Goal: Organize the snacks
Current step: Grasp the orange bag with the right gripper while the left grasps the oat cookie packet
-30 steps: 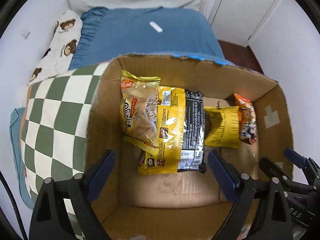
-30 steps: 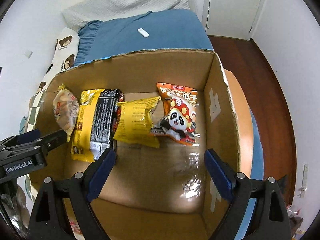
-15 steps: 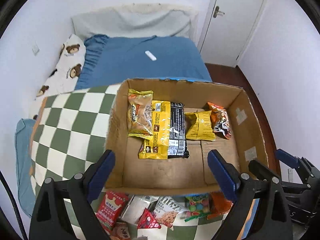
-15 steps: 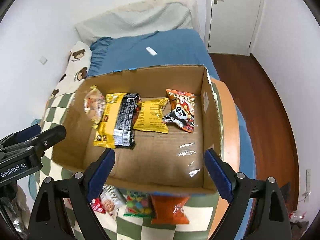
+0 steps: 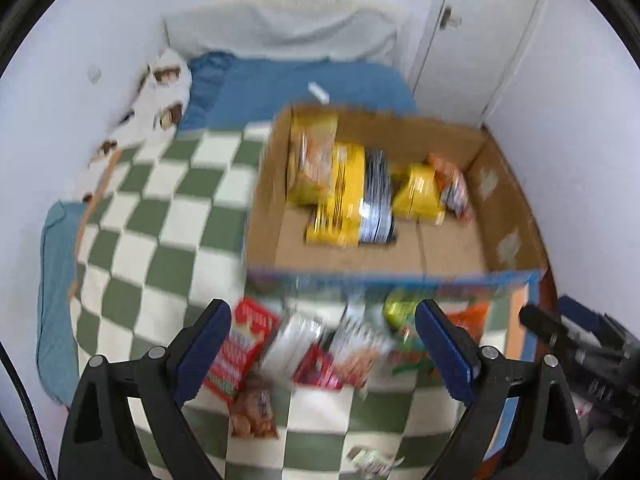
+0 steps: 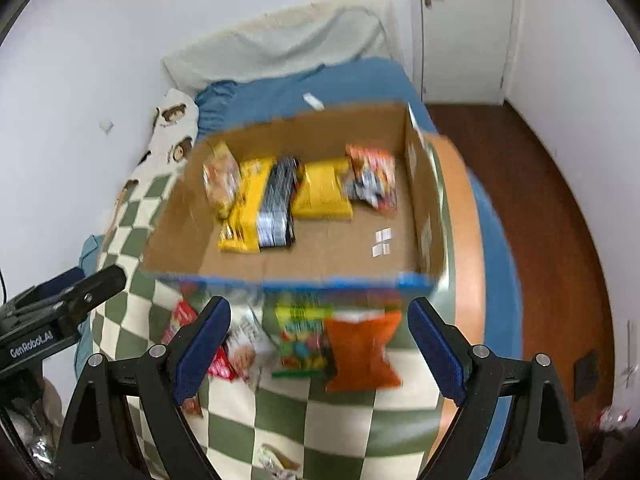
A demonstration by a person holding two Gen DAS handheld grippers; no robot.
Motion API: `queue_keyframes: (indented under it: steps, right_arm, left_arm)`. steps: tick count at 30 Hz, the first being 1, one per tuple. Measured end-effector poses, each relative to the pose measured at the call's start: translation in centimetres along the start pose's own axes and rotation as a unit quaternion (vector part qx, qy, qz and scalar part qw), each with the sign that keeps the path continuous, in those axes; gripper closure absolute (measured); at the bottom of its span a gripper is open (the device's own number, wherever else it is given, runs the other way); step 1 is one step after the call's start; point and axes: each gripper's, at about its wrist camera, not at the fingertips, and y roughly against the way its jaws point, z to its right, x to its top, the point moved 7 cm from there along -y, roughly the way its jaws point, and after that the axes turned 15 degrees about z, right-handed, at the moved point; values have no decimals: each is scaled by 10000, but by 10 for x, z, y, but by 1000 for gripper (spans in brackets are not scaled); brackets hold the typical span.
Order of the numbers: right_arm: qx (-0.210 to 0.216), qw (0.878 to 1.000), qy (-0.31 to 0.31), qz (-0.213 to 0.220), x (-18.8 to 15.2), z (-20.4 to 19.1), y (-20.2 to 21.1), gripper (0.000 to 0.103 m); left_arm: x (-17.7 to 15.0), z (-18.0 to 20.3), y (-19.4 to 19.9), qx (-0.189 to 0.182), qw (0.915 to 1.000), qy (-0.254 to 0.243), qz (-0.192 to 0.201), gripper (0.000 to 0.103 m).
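Observation:
An open cardboard box point(image 5: 452, 248) lies on the bed and holds several packets in a row at its far side: a pale bag, a yellow packet point(image 5: 340, 196), a black one, a small yellow bag, an orange panda bag point(image 6: 372, 176). Loose snacks lie in a heap in front of the box: a red packet point(image 5: 240, 344), white packets, a green candy bag point(image 6: 304, 340), an orange bag point(image 6: 360, 348). My left gripper point(image 5: 320, 312) hangs open above the heap's left part. My right gripper point(image 6: 318, 308) hovers over the green and orange bags; its jaws are closing with nothing gripped. Both views are motion-blurred.
A green and white checkered blanket point(image 5: 160, 208) covers the near bed, with a blue sheet point(image 6: 280, 88), a bear-print pillow point(image 5: 160, 92) and a small white object point(image 5: 318, 91) beyond. A white door point(image 6: 464, 32) and wooden floor point(image 6: 540, 208) lie to the right.
Both grippers have drawn back from over the box and risen. The box now sits farther off, and the heap of loose snacks in front of it has come into view.

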Motion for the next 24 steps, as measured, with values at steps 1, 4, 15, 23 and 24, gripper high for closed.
queue_keyframes:
  steps: [1,4,15,23,24]
  right_arm:
    - [-1,9999,-52,-105,-11,4,-6,26]
    - [-85,9987,-188,-468,-44,19,-30,34]
    - [-191,9930,-220,-1148,-102,51,-104,34]
    - [-133,9894,84,-1446,-111,48,-112,52]
    - [-146,9881,78,-1531,-115,50,-109,52]
  left_arm:
    - [-15,2,-12,0,9996,-131,-243,9]
    - [-47,10,-46,48,9958,-561,-728,9]
    - [-100,52,-132,-223,9665,-2003,-1587,9]
    - [-117,66,-138,-370,9727,-1326,-1868,49]
    - [-120,65,-136,-379,9740,-1122,-1932,49]
